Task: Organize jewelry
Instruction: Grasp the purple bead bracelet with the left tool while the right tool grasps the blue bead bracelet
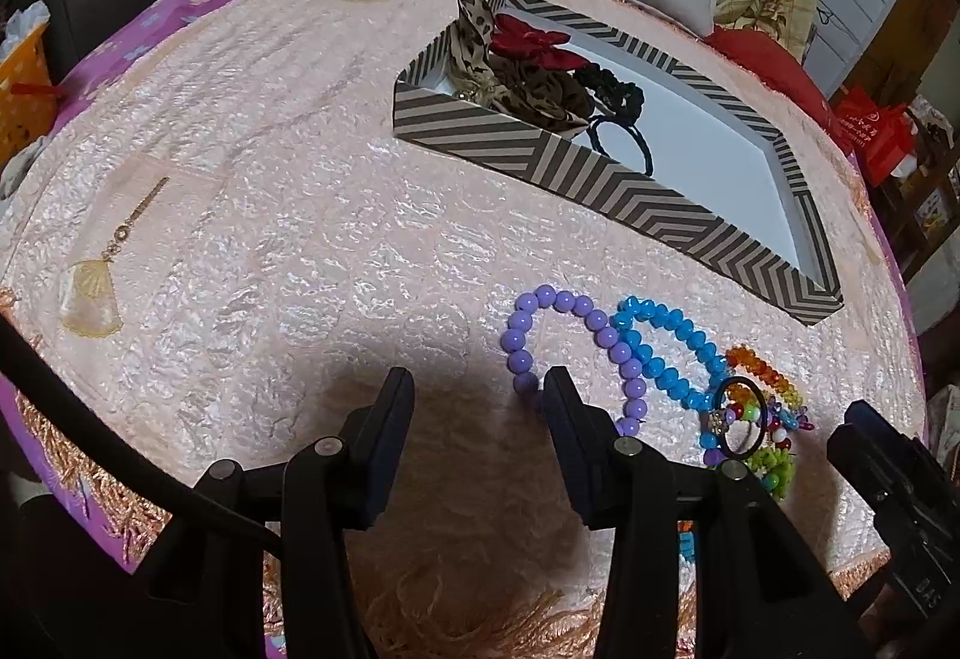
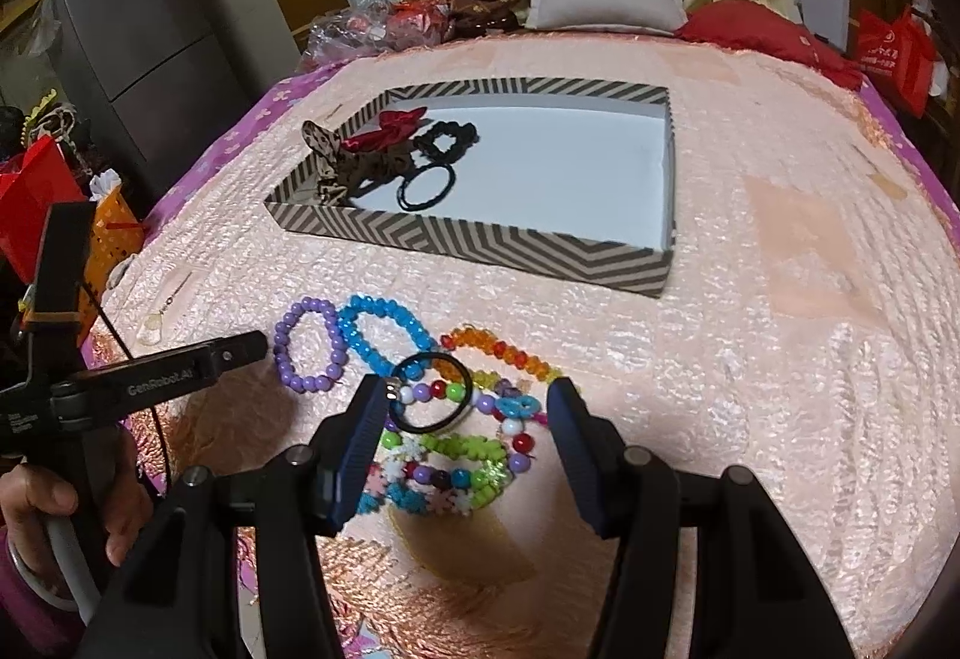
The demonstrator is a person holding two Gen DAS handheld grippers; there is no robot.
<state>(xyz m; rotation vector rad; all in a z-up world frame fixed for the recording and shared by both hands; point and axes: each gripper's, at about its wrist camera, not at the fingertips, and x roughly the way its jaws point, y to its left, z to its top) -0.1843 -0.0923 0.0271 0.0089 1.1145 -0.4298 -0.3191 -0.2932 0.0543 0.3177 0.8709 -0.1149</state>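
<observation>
**Both grippers spread over the bracelet pile, striped box well beyond**

The left gripper (image 1: 477, 389) hangs with its fingers apart over bare pink bedspread (image 1: 270, 239), its right finger just beside the purple bead bracelet (image 1: 564, 353). To its left the cloth lies open out to the fringed edge, broken only by a fan-shaped pendant (image 1: 90, 299) well apart.

The right gripper (image 2: 468, 398) is also spread wide, holding nothing. Between its fingers lies the heap of mixed bead bracelets (image 2: 456, 467), with a black hair tie (image 2: 432, 392) on top; the tie's left rim sits just beside the left fingertip, whether touching cannot be told. The blue bead bracelet (image 2: 384, 335) lies beside the purple one, overlapping it, and an orange bead bracelet (image 2: 504, 353) curves off to the right.

The striped box (image 2: 480, 245) lies farther up the bed, apart from the pile with a strip of bare cloth between. A leopard scrunchie (image 2: 348, 161), a red bow (image 2: 396, 125), a black scrunchie (image 2: 447, 137) and a thin dark hair band (image 2: 426, 188) crowd its left end; the white floor to the right is open. Right of the box the bedspread runs clear to its edge.
</observation>
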